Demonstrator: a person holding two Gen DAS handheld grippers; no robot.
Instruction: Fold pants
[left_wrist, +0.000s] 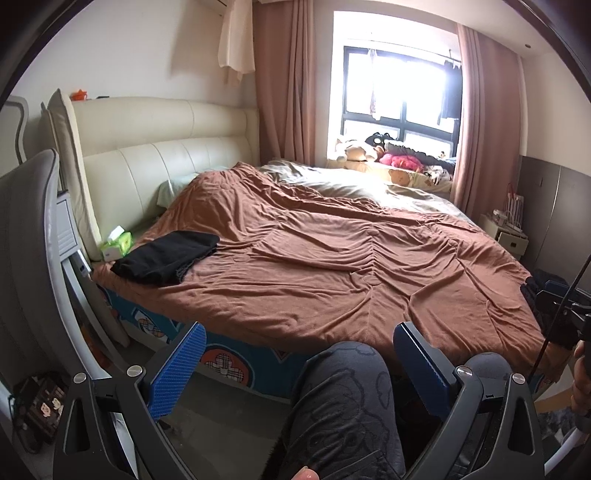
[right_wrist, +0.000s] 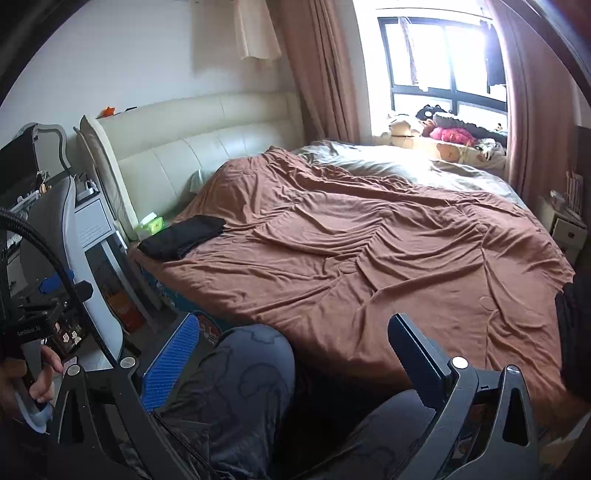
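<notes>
Black pants (left_wrist: 166, 257) lie folded in a flat bundle at the near left corner of the bed, on the brown blanket (left_wrist: 332, 251); the right wrist view shows the same pants (right_wrist: 183, 236) at mid left. My left gripper (left_wrist: 301, 334) is held open low in front of the bed, over the person's knees, far from the pants. My right gripper (right_wrist: 293, 326) is also open, nothing between its fingers, likewise short of the bed edge. More dark cloth (right_wrist: 576, 332) shows at the right edge of the right wrist view.
A cream padded headboard (left_wrist: 166, 147) stands at the left, with a green tissue pack (left_wrist: 117, 243) beside the pants. A grey chair back (left_wrist: 33, 240) rises at the left. Stuffed toys (left_wrist: 391, 155) sit on the window sill. The person's patterned trouser knees (left_wrist: 343, 398) fill the foreground.
</notes>
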